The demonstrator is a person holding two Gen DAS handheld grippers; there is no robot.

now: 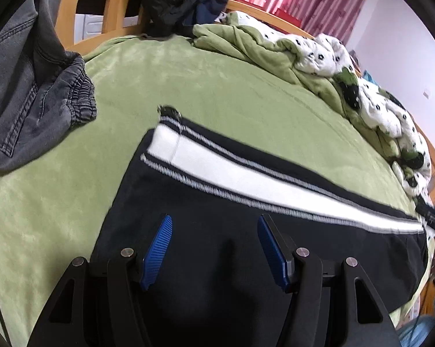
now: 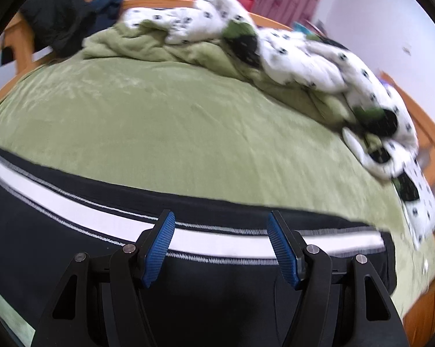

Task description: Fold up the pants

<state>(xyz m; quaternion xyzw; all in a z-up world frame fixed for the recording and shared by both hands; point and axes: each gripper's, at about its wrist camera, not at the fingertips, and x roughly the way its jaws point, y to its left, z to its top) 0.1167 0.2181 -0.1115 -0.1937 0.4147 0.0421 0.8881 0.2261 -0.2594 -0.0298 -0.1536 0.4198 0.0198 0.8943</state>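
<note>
Hovering over the pants (image 1: 246, 231) — nothing gripped

I'm holding the left hand-held gripper (image 1: 214, 225) and right hand-held gripper (image 2: 221, 221) half-open and empty above pants lying flat on the bed (image 1: 188, 72) — I'm risking pinching one layer only.

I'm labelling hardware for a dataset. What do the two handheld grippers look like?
The left gripper and right gripper look alike: matte black angular linkage arms with triangular cutouts and round silver pivot pins, each ending in two ribbed blue finger pads. No cables, markings or sleeves show.
</note>
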